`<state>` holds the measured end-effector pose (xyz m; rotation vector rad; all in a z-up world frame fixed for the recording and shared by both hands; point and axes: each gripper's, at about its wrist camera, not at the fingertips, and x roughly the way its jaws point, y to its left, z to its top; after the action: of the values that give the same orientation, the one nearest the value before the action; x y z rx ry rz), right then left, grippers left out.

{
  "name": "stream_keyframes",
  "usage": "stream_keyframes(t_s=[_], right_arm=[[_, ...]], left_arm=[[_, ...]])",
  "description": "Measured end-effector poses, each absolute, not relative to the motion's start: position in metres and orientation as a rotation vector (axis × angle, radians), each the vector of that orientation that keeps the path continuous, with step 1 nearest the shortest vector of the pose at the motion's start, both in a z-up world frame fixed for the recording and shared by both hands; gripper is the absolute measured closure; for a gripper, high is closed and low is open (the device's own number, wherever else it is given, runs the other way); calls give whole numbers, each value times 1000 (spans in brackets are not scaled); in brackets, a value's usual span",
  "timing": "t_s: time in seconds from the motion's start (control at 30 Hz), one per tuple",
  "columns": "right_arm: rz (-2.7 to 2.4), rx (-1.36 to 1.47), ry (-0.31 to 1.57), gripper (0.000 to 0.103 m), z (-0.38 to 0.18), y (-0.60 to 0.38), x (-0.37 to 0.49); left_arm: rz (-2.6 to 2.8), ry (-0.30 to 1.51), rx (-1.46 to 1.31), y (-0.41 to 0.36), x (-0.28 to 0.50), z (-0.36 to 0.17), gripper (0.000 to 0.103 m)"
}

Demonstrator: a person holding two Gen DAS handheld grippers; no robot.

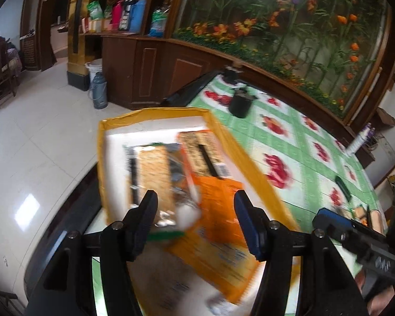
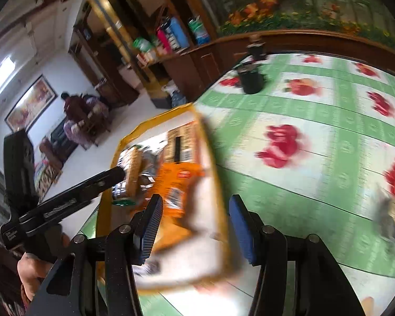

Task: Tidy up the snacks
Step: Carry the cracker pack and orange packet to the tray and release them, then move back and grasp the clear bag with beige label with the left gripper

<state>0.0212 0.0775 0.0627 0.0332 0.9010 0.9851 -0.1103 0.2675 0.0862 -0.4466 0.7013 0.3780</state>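
Green tablecloth (image 1: 302, 137) — yellow box (image 1: 102, 158) holds snack packets (image 1: 155, 168).

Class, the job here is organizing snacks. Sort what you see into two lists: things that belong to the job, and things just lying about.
Belongs to the job:
- yellow-rimmed box
- orange snack packet
- cracker packet
- left gripper, open
- right gripper, open

Just lying about:
- black cup
- white bottle
- flowered tablecloth
- thermos on the floor

Glossy orange foil-like snack packet (image 1: 218, 210), clear shiny wrapper on cracker pack (image 1: 155, 173), matt white box (image 1: 113, 142) with yellow taped rim, smooth printed plastic tablecloth (image 2: 316, 184), polished dark wood cabinet (image 1: 150, 73), glossy floor tiles (image 1: 39, 144) at nine o'clock
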Motion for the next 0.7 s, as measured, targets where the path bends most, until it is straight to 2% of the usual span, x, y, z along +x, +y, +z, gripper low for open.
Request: stream_keyframes(t_s=[0.23, 0.4, 0.6, 0.7], right_arm=[[766, 168, 862, 46, 63, -42, 76], [591, 229, 945, 46, 36, -103, 120], [705, 244, 1035, 44, 30, -95, 119], [775, 263, 1008, 44, 40, -87, 106]], left_arm=[[226, 703, -381, 193, -102, 96, 43], [108, 741, -310, 139, -85, 95, 42], [43, 802, -282, 106, -69, 81, 42], [27, 827, -278, 97, -58, 76, 42]])
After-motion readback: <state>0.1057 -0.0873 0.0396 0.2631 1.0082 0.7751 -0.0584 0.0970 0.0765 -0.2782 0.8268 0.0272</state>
